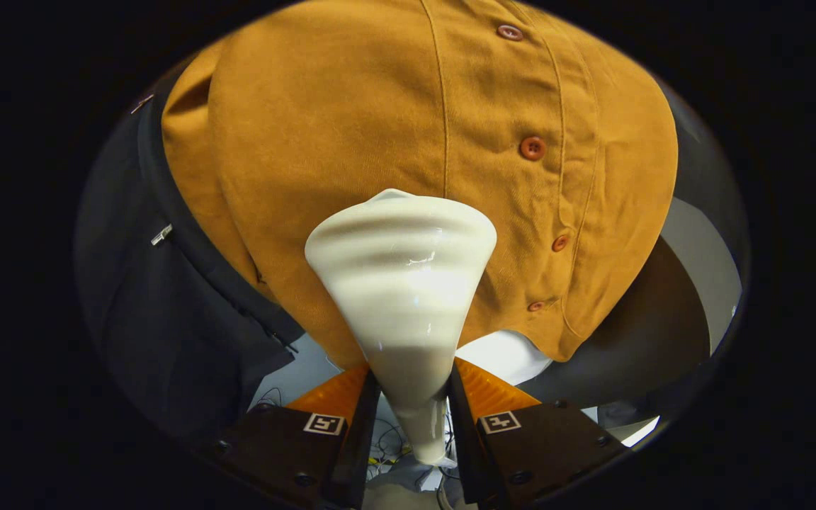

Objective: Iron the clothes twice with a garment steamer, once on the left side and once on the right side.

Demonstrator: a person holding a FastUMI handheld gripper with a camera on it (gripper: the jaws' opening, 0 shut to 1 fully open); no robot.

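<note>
A cream-white garment steamer [402, 283] with a wide flared head and a narrow handle rises from between my fingers. My gripper [411, 393] is shut on the steamer's handle, one finger pressing on each side. The steamer's head lies against a hanging mustard-orange shirt [351, 127], low on the panel left of the button row [532, 148]. The shirt's hem ends just beyond my fingers. The steamer's front face is hidden against the cloth.
A dark garment with a zip [167, 297] hangs to the left of the shirt. Something white [503, 354] shows under the shirt's hem, and a pale surface [698, 262] lies to the right. Cables [390, 446] trail below the handle.
</note>
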